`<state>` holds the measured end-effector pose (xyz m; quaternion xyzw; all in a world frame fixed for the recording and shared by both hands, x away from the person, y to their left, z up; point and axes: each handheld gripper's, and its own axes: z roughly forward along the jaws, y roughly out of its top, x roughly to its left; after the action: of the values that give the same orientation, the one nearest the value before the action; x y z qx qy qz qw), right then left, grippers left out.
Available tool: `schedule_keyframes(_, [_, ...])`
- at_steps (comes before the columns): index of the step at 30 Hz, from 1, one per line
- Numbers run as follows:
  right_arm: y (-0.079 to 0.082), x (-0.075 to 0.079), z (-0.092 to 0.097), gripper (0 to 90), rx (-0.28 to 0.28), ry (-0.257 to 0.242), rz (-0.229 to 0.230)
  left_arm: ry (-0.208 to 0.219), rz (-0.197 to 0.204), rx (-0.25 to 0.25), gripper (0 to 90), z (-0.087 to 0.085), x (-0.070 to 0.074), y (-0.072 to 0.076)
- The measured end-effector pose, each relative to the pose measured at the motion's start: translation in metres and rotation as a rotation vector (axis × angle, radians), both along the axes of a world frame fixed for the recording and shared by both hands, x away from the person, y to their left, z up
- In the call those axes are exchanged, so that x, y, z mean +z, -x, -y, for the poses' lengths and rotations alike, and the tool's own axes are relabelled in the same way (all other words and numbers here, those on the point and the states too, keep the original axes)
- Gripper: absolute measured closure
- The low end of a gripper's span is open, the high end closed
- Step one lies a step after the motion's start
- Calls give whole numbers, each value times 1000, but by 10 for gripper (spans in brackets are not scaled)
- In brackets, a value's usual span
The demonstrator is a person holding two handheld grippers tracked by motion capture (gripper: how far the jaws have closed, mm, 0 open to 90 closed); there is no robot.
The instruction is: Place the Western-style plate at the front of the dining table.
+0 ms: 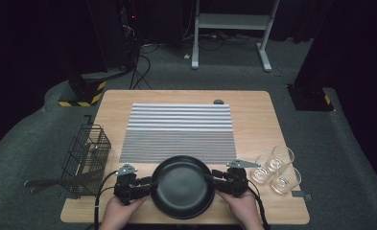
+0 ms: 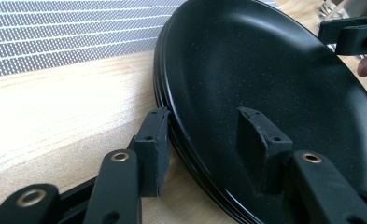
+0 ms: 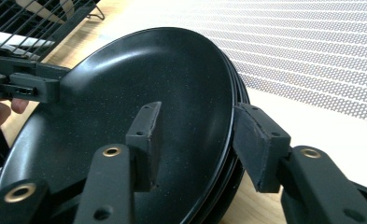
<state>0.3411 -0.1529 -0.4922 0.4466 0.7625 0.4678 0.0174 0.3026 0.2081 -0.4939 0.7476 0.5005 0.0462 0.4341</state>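
Each tool, the left tool (image 1: 147, 183) at nine o'clock and the right tool (image 1: 216, 177) at three, straddled the rim of the stacked round black plates (image 1: 182, 187) without visibly pinching, probably to lift them level off the counter's (image 1: 253, 120) near edge.

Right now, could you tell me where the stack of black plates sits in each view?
High view: stack of black plates bottom centre, between both claws.
Left gripper view: stack on the right.
Right gripper view: stack centre-left.
Shared landmark: striped placemat beyond it.
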Motion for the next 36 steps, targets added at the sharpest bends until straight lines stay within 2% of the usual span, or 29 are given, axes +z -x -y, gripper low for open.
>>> schedule_keyframes(1, [0,0,0,509,0,0,0,0,0,0,562,0,0,0])
schedule_keyframes(4, [0,-2,-2,484,13,8,-7,-9,45,18,570,0,2,4])
schedule_keyframes(6, [0,-1,-2,478,14,9,-4,-6,44,14,568,0,2,4])
schedule_keyframes(10, [0,-1,-1,465,15,-2,-7,-17,37,12,568,1,1,5])
schedule_keyframes(11, [0,0,1,468,13,-20,-14,-17,31,13,562,1,1,5])
schedule_keyframes(14, [-1,1,2,473,16,-29,-16,5,-2,15,562,0,0,4])
schedule_keyframes(16, [-1,1,3,480,9,-48,-33,15,-11,11,572,-2,0,3])
schedule_keyframes(17, [-3,1,5,482,4,-72,-58,14,-14,9,589,-3,0,3])
schedule_keyframes(20, [-4,1,7,501,1,-83,-71,6,-27,5,590,-3,0,3])
schedule_keyframes(25, [-4,1,8,467,6,-100,-87,-10,-36,-7,584,-1,1,2])
schedule_keyframes(30, [-5,1,12,453,-2,-147,-127,11,-42,-3,565,-2,-1,2])
schedule_keyframes(31, [-6,1,14,484,5,-180,-143,12,-44,-4,565,-2,-1,2])
schedule_keyframes(33, [-8,0,14,483,40,-231,-185,14,-39,-4,565,-2,-2,2])
schedule_keyframes(34, [-8,0,14,488,34,-210,-176,12,-34,-10,565,-3,-2,3])
schedule_keyframes(35, [-6,1,14,486,7,-174,-144,32,-38,-12,565,-5,-3,2])
schedule_keyframes(36, [-6,2,15,486,-16,-154,-131,41,-39,-11,564,-6,-3,2])
